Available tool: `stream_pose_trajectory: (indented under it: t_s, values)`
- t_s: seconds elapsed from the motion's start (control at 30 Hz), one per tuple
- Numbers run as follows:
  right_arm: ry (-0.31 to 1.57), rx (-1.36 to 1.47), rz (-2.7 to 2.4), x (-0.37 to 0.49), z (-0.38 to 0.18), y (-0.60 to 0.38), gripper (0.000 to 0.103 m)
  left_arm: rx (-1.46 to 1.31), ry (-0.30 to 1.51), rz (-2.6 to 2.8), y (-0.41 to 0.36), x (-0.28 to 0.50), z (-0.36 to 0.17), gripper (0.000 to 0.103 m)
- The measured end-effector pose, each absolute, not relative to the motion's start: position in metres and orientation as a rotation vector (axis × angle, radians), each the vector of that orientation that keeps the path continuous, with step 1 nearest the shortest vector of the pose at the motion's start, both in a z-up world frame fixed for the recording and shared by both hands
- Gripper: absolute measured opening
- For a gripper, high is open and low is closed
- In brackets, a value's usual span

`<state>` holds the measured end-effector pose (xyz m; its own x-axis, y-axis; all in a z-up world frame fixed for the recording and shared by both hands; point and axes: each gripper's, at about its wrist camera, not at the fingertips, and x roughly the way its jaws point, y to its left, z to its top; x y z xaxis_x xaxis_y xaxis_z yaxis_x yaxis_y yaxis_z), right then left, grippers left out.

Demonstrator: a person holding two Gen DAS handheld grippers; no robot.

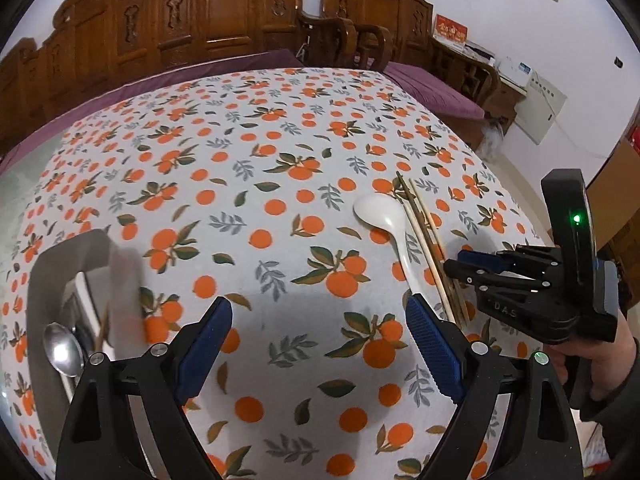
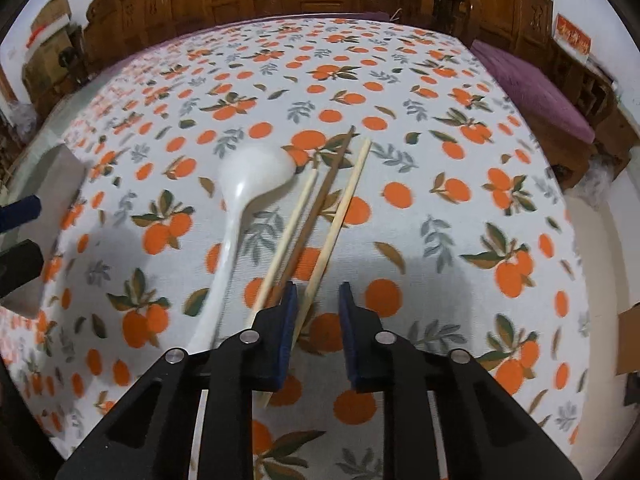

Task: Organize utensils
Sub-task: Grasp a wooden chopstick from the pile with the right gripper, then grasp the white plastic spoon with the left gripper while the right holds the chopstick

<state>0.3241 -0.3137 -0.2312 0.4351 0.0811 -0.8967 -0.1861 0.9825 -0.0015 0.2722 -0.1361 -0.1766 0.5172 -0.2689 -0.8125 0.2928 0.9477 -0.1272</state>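
A white ceramic spoon (image 1: 384, 216) (image 2: 248, 184) lies on the orange-print tablecloth beside three chopsticks (image 1: 426, 240) (image 2: 320, 208), two pale and one dark brown. My right gripper (image 2: 317, 292) (image 1: 452, 266) is low over the near ends of the chopsticks. Its jaws stand narrowly apart. The rightmost pale chopstick (image 2: 348, 208) runs between them close to the left pad, with a gap to the right pad. My left gripper (image 1: 320, 308) is wide open over bare cloth, left of the spoon's handle, holding nothing.
A metal container (image 1: 52, 272) (image 2: 60, 184) stands at the table's left side with a steel spoon (image 1: 62, 346) in it. A hand (image 1: 592, 368) holds the right gripper. Carved wooden chairs and purple cushions (image 1: 432, 88) line the far edge.
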Motion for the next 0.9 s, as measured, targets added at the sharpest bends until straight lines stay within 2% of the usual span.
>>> stream_pose_trajectory:
  t_s: [0.17,0.23,0.7,0.9]
  values:
    - [1.111,-0.138,0.147,0.324,-0.231,-0.32,0.018,0.03,0.982,-0.343,-0.146,0.28,-0.185,0.085]
    - [1.115,-0.135,0.148,0.324,-0.231,-0.326,0.006,0.037,0.984,-0.346,-0.152,0.284,-0.187,0.085]
    - [1.112,0.003,0.152,0.306,-0.231,-0.373,0.006,0.076,1.016,-0.401,-0.214,0.319,-0.213,0.084]
    - [1.081,-0.051,0.154,0.299,-0.232,-0.368,0.006,0.05,1.076,-0.403,-0.228,0.336,-0.231,0.054]
